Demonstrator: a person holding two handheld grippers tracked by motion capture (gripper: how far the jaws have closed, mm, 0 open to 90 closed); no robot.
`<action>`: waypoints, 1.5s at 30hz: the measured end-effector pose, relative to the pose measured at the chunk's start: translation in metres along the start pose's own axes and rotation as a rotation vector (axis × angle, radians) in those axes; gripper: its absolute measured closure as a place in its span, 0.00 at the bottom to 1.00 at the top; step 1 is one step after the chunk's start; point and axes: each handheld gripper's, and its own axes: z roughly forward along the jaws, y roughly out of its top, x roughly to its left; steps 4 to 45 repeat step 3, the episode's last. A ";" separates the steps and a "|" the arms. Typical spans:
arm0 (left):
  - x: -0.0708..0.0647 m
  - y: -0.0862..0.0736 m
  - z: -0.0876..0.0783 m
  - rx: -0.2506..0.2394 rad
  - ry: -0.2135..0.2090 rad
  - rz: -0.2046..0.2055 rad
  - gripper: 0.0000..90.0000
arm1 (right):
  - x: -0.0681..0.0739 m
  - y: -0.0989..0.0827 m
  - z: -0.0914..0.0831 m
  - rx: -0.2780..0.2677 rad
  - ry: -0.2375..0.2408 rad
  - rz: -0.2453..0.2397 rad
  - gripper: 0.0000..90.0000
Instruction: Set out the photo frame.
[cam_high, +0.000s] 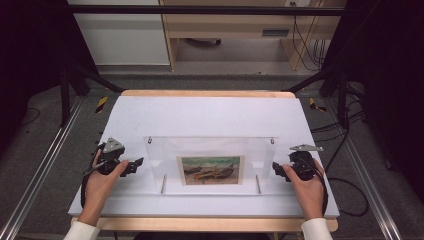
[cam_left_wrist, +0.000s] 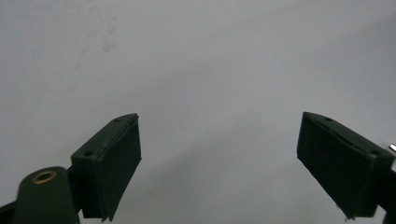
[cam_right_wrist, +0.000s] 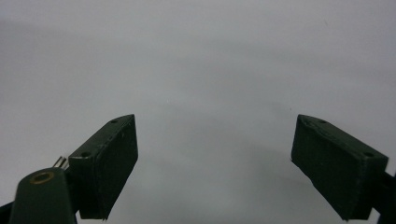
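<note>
Both grippers, left (cam_high: 134, 165) and right (cam_high: 277, 169), gape beside the clear acrylic frame (cam_high: 210, 165) holding a boat painting (cam_high: 210, 170).

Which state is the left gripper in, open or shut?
Open. In the left gripper view, the left gripper has its two black jaws standing wide apart, with bare white table between them.

A white worktop (cam_high: 210, 117) with a pale wooden edge stands on a grey carpeted floor (cam_high: 45, 165). Behind it is a light wooden desk (cam_high: 235, 25) with black cables (cam_high: 307, 47) hanging at its right side, next to a white cabinet (cam_high: 122, 32). Metal rails (cam_high: 40, 172) run along the floor on both sides.
</note>
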 end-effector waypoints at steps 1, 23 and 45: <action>0.000 -0.001 -0.001 -0.007 -0.001 -0.014 0.13 | 0.000 -0.002 0.000 0.007 -0.001 0.000 0.17; 0.001 -0.004 -0.002 -0.006 0.009 -0.018 0.12 | 0.000 -0.005 -0.004 0.003 -0.006 0.004 0.18; 0.001 -0.004 -0.002 -0.006 0.009 -0.018 0.12 | 0.000 -0.005 -0.004 0.003 -0.006 0.004 0.18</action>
